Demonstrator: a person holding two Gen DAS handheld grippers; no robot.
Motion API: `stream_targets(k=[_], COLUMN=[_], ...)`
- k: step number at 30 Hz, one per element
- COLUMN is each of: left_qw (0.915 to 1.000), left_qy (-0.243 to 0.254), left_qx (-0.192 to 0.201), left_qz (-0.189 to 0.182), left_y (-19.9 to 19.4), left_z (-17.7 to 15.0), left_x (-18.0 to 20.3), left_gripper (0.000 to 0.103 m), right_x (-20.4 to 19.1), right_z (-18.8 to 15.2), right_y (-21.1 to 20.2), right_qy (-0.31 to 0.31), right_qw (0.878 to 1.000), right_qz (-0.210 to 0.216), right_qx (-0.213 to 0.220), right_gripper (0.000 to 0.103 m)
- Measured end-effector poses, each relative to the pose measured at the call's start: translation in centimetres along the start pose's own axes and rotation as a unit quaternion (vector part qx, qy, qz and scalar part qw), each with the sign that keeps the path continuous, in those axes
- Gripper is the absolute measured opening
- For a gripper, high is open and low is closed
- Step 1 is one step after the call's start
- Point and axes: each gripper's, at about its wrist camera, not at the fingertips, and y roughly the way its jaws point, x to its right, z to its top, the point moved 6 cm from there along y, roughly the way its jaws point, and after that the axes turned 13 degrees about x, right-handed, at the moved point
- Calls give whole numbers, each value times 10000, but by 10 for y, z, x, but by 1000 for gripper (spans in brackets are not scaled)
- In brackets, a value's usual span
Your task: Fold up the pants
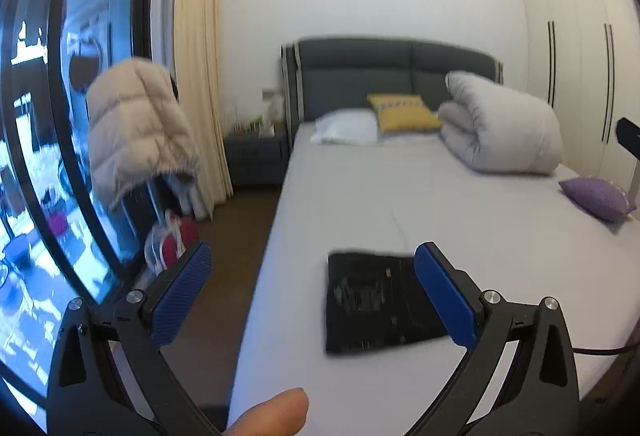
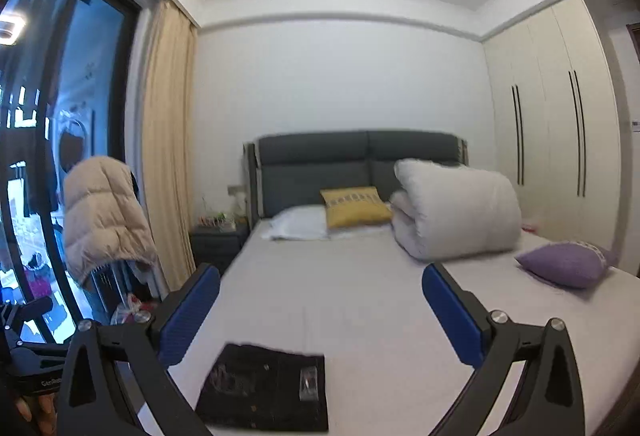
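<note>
Black pants (image 1: pixel 376 304) lie folded into a compact rectangle on the light grey bed (image 1: pixel 420 195), near its foot. They also show in the right wrist view (image 2: pixel 266 388). My left gripper (image 1: pixel 314 268) is open and empty, held above the bed's foot, with the pants just behind its right finger. My right gripper (image 2: pixel 320 292) is open and empty, raised above the bed, with the pants below and between its fingers.
A rolled white duvet (image 2: pixel 456 211), a yellow cushion (image 2: pixel 354 205), a white pillow (image 2: pixel 300 222) and a purple cushion (image 2: pixel 568 264) lie on the bed. A beige puffer jacket (image 1: pixel 136 127) hangs left by the glass door. A wardrobe (image 2: pixel 552 139) stands right.
</note>
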Motion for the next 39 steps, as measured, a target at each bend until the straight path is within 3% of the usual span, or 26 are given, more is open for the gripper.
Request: stream_targets(k=[7, 14, 21, 39], left_qw=[9953, 9887, 9844, 9824], left_qy=[-245, -204, -283, -260], left_qx=[-920, -1455, -1721, -1848], left_qz=[-159, -293, -231, -106], left_y=[4, 31, 57, 78], left_z=[-44, -90, -116, -136], left_x=[9, 27, 28, 16], left_gripper=[103, 103, 103, 103], right_x=[2, -9, -12, -22], right_z=[-25, -64, -98, -115], right_y=[-11, -15, -11, -12], right_qy=[35, -62, -61, -189], right_qw=[9967, 9903, 9806, 9751], right_qz=[-243, -217, -282, -208], right_qx=[-780, -1374, -1937, -2198], right_gripper=[103, 103, 103, 103])
